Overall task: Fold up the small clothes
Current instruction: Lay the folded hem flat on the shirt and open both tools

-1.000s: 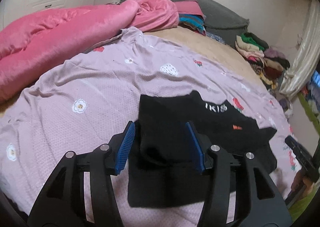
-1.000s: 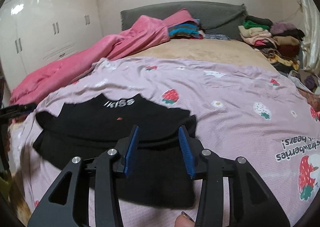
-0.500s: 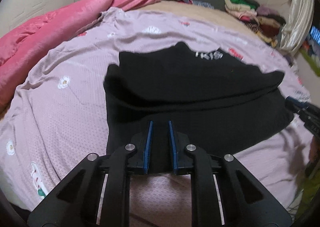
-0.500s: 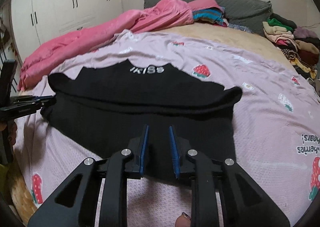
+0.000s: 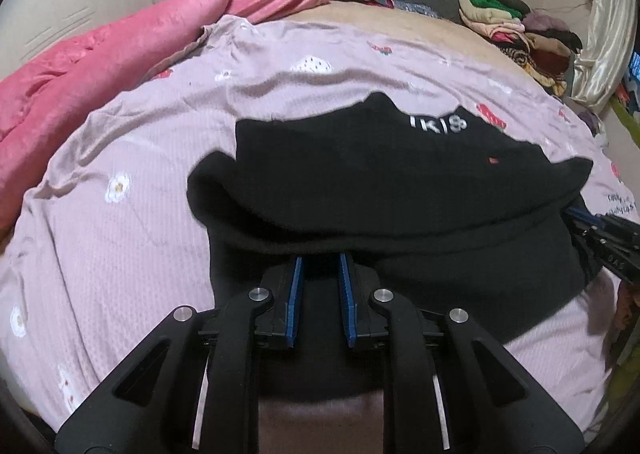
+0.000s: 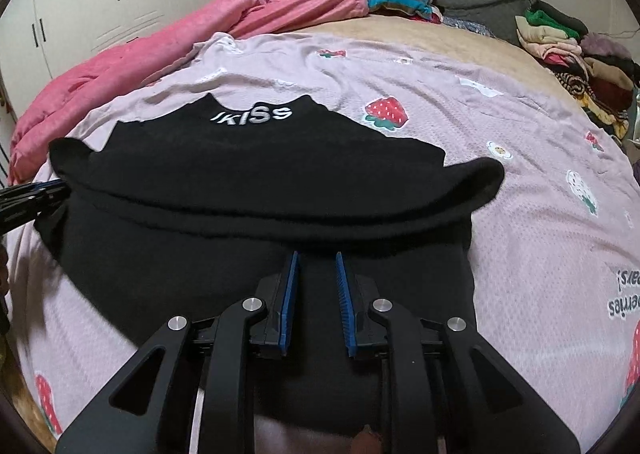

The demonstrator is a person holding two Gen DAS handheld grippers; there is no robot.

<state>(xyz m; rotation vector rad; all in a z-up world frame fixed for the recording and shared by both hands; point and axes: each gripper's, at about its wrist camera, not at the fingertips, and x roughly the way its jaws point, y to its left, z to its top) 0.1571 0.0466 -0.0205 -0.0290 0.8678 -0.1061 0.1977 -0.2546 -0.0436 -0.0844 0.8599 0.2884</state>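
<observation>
Black garment point(image 5: 380, 182) on lilac sheet point(image 5: 120, 222), left tool point(image 5: 319, 260) and right tool point(image 6: 316, 254) narrowly parted, seemingly pinching its hem

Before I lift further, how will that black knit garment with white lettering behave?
The black knit garment probably drapes limply: its lifted edge already sags in a curve between the left gripper and right gripper. It looks thick, so the fold may stay bulky. On the textured lilac bedsheet it likely drags, not slides.

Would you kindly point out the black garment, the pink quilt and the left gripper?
black garment point(image 6: 260, 174), right wrist view, upper folded layer.
pink quilt point(image 5: 100, 58), left wrist view, middle.
left gripper point(image 5: 319, 266), left wrist view, between fingertips.
</observation>
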